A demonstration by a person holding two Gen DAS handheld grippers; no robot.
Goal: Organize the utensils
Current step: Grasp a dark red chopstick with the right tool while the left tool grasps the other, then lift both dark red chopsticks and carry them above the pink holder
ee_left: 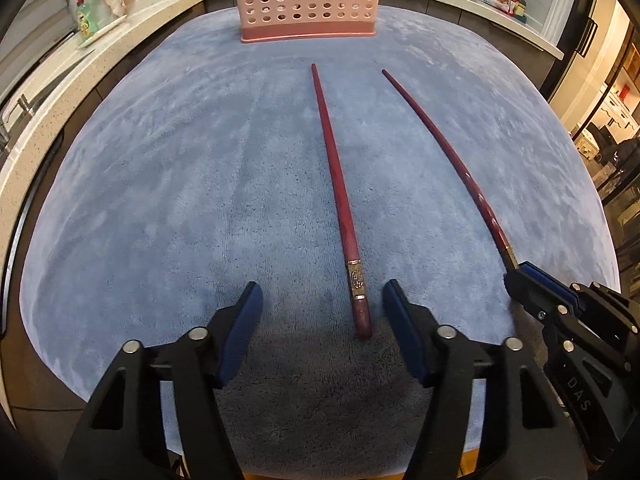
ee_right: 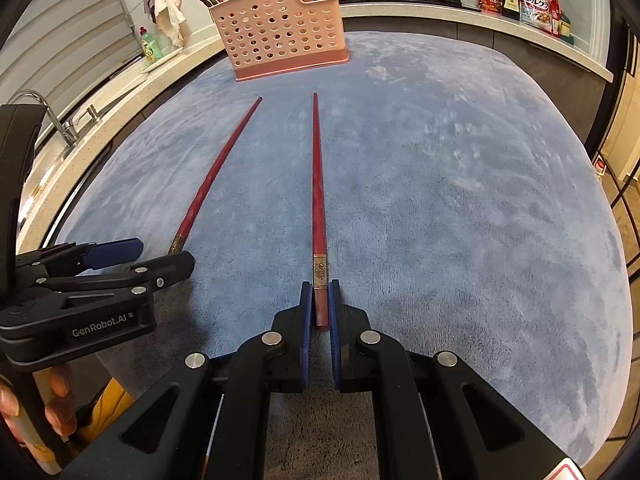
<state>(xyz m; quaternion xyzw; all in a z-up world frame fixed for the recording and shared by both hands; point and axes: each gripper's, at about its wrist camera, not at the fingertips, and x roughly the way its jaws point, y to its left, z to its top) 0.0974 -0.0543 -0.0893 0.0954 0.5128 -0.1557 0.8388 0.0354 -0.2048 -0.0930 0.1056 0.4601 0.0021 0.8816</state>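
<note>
Two dark-red lacquered chopsticks with gold bands near the butt lie on the blue-grey plush cloth [ee_left: 160, 184], roughly parallel, tips aimed at the pink perforated plastic utensil holder [ee_right: 280, 28] standing at the far edge. Count on the cloth: two. Count in the holder: right wrist view shows about three dark chopsticks leaning out of the left compartment and one reddish one in the small raised compartment; exact number hard to fix, since they overlap. My right gripper [ee_right: 321, 304] is pinched narrow on the butt end of the right-hand chopstick [ee_right: 318, 184], blue pads against both sides below the gold band; the stick looks to rest on the cloth, though I cannot tell if it is lifted slightly. My left gripper [ee_left: 322, 308] stands wide, jaws to either side of the butt of the left-hand chopstick [ee_left: 332, 168] without touching it. Judgement: task partly done, with several sticks already housed and these two left. Remaining for each: lift, carry forward, drop tip-down into a compartment. The left needs to close first.
</note>
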